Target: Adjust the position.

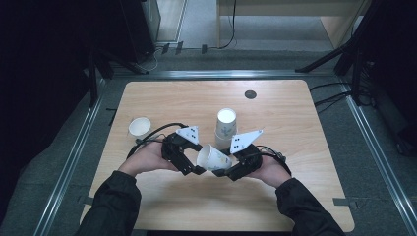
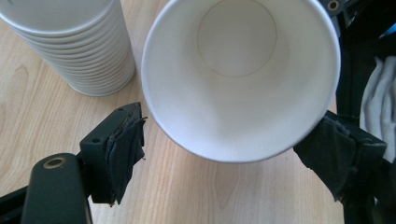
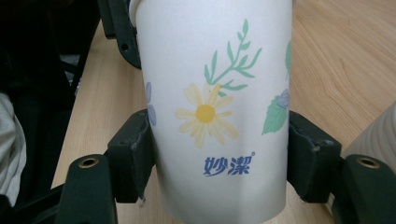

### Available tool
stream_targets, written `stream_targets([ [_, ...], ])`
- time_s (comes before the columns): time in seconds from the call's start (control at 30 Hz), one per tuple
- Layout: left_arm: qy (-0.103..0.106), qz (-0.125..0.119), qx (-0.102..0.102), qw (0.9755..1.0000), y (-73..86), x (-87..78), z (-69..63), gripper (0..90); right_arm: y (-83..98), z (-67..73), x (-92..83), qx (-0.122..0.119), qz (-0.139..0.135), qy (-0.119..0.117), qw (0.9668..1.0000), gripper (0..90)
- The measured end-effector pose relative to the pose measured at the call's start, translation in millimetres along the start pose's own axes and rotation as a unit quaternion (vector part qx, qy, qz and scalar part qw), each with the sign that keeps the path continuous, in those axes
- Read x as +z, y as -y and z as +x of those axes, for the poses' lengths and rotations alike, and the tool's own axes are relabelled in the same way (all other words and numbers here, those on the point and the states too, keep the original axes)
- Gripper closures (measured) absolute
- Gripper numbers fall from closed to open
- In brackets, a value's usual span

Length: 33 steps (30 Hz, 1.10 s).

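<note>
Your right gripper (image 1: 227,171) clamps the paper cup (image 1: 213,158) at its base, tilted above the table (image 1: 295,196) — it seems already pulled off the stack (image 1: 225,129). Your left gripper (image 1: 193,169) stands apart around its rim, not pressing. The cup is thin, smooth, conical, flower-printed. Farther left stands one cup alone (image 1: 139,126) — placing is left.

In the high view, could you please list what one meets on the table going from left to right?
Small white paper cup standing alone → left gripper → tilted white paper cup held between the grippers → right gripper. The upright stack of white paper cups overlaps these across, so I leave it out.
</note>
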<state>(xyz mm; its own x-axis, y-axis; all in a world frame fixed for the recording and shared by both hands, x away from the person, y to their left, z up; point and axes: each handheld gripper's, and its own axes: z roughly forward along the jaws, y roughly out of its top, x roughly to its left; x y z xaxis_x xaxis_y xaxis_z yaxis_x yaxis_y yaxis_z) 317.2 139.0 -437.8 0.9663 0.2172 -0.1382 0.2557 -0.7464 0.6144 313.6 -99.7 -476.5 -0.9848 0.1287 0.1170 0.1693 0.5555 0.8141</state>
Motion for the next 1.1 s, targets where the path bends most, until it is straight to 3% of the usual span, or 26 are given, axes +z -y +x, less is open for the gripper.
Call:
stream_targets([
  [0.17, 0.012, -0.044, -0.016, 0.9988, 9.0, -5.7, 0.5, 17.3, -1.2, -0.8, -2.2, 0.003, -0.009, -0.005, 0.9999, 33.1],
  [0.27, 0.017, -0.075, -0.024, 0.9967, 12.6, -4.6, 0.0, 17.3, -1.8, -1.5, -2.3, 0.0, -0.012, -0.007, 0.9999, 33.1],
  [0.43, 0.021, -0.101, -0.033, 0.9942, 15.4, -1.1, -0.9, 17.4, -2.9, -1.6, -2.4, 0.003, -0.017, -0.012, 0.9998, 33.1],
  [0.73, 0.03, -0.158, -0.04, 0.9862, 17.9, 2.4, -0.9, 18.4, -3.6, -2.8, -1.4, 0.005, -0.025, -0.021, 0.9994, 33.1],
  [0.9, 0.044, -0.171, -0.047, 0.9832, 17.9, 5.4, 1.3, 19.2, -3.5, -3.1, -0.7, 0.01, -0.031, -0.028, 0.9991, 33.1],
  [1.1, 0.042, -0.169, -0.038, 0.984, 16.9, 8.6, -0.5, 20.8, -2.8, -3.0, 1.2, 0.012, -0.024, -0.029, 0.9992, 33.1],
])
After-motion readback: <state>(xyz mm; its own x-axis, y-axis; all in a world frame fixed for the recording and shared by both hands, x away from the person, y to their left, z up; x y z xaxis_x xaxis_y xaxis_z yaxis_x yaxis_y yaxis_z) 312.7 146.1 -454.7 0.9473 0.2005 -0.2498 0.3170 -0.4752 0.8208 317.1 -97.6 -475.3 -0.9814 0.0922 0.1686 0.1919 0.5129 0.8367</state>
